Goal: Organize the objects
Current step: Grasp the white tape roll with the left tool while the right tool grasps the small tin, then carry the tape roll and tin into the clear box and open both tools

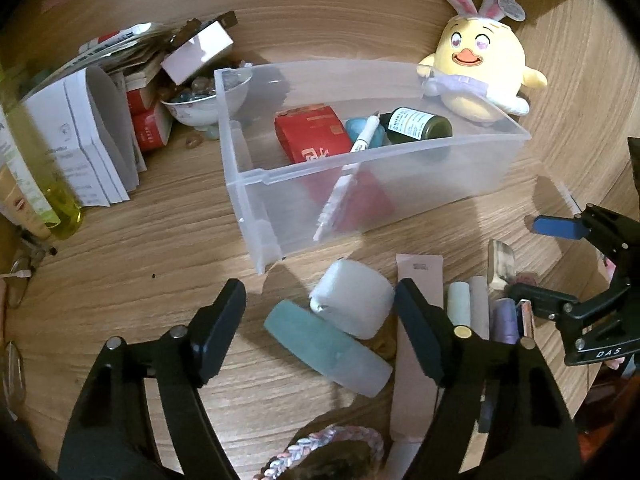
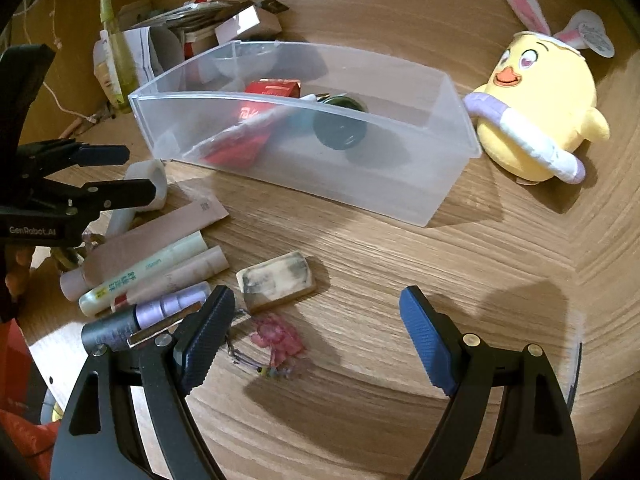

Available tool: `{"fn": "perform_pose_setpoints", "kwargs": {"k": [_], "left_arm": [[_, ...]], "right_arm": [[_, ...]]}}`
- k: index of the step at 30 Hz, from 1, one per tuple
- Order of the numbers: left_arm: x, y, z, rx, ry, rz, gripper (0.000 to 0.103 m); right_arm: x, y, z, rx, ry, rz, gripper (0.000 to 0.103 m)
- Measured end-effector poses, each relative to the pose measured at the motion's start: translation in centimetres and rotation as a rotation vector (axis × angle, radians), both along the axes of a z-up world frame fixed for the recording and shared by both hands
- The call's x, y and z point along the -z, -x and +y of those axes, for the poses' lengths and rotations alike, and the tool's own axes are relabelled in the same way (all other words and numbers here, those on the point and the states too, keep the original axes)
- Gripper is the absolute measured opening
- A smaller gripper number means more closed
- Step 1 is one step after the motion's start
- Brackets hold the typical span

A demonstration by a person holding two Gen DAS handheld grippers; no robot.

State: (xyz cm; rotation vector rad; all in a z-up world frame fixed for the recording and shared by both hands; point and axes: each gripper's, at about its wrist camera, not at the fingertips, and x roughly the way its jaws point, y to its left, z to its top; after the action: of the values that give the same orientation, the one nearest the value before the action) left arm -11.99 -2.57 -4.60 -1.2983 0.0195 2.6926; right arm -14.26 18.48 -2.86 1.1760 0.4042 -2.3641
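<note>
Clearly, from the left wrist view, the left gripper [image 1: 320, 328] has its jaws spread wide and empty, poised low over a white cylinder [image 1: 352, 298] lying on its side and leaning on a teal-and-white tube [image 1: 326, 346] on the wooden table [image 1: 160, 240]. The clear plastic bin [image 1: 360, 184] sits just beyond, already holding a red box [image 1: 310, 134], a pen [image 1: 364, 138] and a dark green bottle [image 1: 418, 126]. Both the cylinder and the tube are round, so a closing jaw could roll one away or squeeze it out sideways; a grab might also catch both at once. The brown flat pack [image 1: 418, 276] lies just beside the right-hand finger and could be dragged along. A yellow plush chick [image 1: 486, 66] sits against the bin's far corner.

From the right wrist view, the right gripper [image 2: 316, 336] is likewise wide apart and holds nothing, above a worn rectangular block [image 2: 276, 278] and a small pink charm [image 2: 278, 340] with a thin cord. The cord could snag on a fingertip if the jaws come down on the block. A cluster of tubes [image 2: 156, 268] lies close to the left finger, so a careless approach would scatter them. The left gripper [image 2: 138, 174] works near the same pile, and the two tools could collide. The bin [image 2: 400, 188] is light and could slide if bumped.
</note>
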Motion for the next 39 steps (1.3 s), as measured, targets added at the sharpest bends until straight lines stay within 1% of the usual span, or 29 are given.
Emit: {"fn": "perform_pose_setpoints", "kwargs": {"k": [2,3,4,5,6,7,8,9,11,12,13,14,16,19,25,31,39], "left_arm": [[0.1,0.2,0.0,0.007,-0.014,-0.001,0.073],[0.2,0.3,0.0,0.008,-0.019,-0.002,0.070],[0.3,0.4,0.0,0.010,-0.024,-0.009,0.065],[0.5,0.5,0.0,0.012,-0.030,-0.017,0.062],[0.6,0.7,-0.1,0.013,-0.038,-0.025,0.057],[0.9,0.9,-0.2,0.013,-0.048,-0.038,0.053],[1.1,0.9,-0.3,0.014,-0.056,-0.047,0.050],[1.1,1.0,-0.5,0.008,-0.061,-0.042,0.048],[1.1,0.9,-0.7,0.007,-0.072,-0.045,0.042],[1.1,0.9,-0.8,0.006,-0.081,-0.044,0.039],[1.1,0.9,-0.9,0.003,-0.083,-0.043,0.039],[1.1,0.8,-1.0,-0.002,-0.083,-0.041,0.039],[0.9,0.8,-1.1,-0.009,-0.087,-0.033,0.039],[0.4,0.5,-1.4,-0.021,-0.082,-0.011,0.039],[-1.1,-0.2,-1.9,-0.037,-0.087,0.030,0.039],[-3.3,-0.7,-1.8,-0.051,-0.078,0.092,0.039],[-6.0,-1.1,-1.4,-0.065,-0.075,0.172,0.039]], "right_arm": [[0.1,0.3,-0.1,-0.006,0.003,-0.006,0.081],[0.2,0.4,-0.2,-0.011,0.004,-0.008,0.081],[0.2,0.5,-0.3,-0.015,0.004,-0.009,0.081],[0.3,0.6,-0.4,-0.017,0.005,-0.009,0.081],[0.3,0.6,-0.5,-0.021,0.005,-0.010,0.078],[0.4,0.7,-0.7,-0.024,0.002,-0.010,0.073],[0.4,0.7,-0.8,-0.028,0.001,-0.011,0.070],[0.5,0.8,-0.9,-0.032,0.000,-0.016,0.065],[0.7,0.8,-1.0,-0.041,0.013,-0.027,0.061],[0.7,0.8,-1.0,-0.041,0.016,-0.029,0.056],[0.8,0.8,-1.1,-0.042,0.017,-0.029,0.050],[0.9,0.9,-1.2,-0.043,0.018,-0.030,0.047],[0.8,1.0,-1.3,-0.044,0.027,-0.032,0.037],[0.9,1.0,-1.3,-0.033,0.018,-0.022,0.037],[0.3,1.1,-0.6,0.005,0.050,-0.008,0.037],[-2.1,1.3,0.6,0.048,0.106,0.040,0.037],[-5.6,1.6,1.8,0.077,0.166,0.119,0.037]]}}
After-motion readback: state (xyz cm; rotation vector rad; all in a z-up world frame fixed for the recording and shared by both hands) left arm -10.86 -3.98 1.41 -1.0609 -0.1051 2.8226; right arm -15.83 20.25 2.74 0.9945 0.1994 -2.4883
